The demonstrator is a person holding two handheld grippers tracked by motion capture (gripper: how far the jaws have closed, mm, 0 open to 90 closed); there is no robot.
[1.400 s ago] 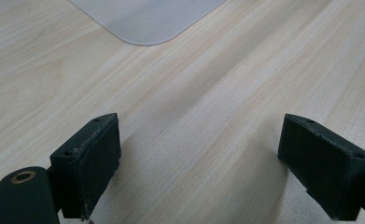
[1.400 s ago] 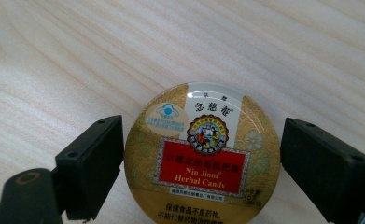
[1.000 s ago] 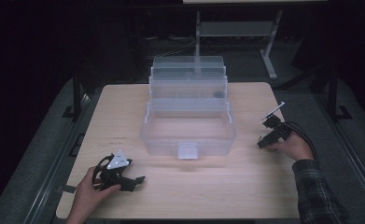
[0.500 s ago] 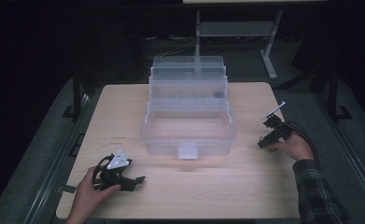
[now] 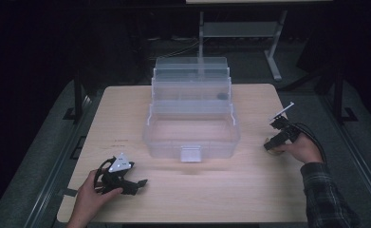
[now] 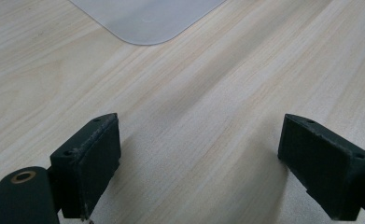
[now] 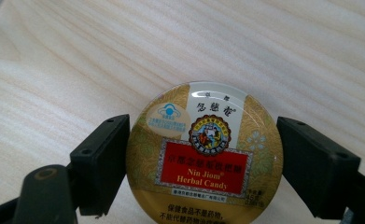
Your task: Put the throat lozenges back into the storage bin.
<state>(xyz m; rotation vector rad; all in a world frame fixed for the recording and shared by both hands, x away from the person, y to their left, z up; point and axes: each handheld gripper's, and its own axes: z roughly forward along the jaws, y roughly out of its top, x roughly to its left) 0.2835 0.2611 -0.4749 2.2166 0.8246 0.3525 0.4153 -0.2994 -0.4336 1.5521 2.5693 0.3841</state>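
At the centre of the high view, a clear plastic tiered organiser box (image 5: 191, 114) stands open on the light wood tabletop (image 5: 259, 190), its trays stepped upward toward the back; one small dark item (image 5: 221, 96) lies in an upper tray at right, too small to identify, and the large bottom bin looks bare. At the right of that frame, the right hand (image 5: 301, 149) rests on the tabletop, holding the right hand-held gripper (image 5: 274, 140) angled down toward the wood. In the right gripper view its jaws sit on either side of a round gold candy tin (image 7: 204, 158) labelled Nin Jiom Herbal Candy, the left one touching its rim, the right one at its edge. At lower left, the left hand (image 5: 89, 198) holds the left hand-held gripper (image 5: 136, 184) low over the tabletop, jaws spread wide with bare wood between them.
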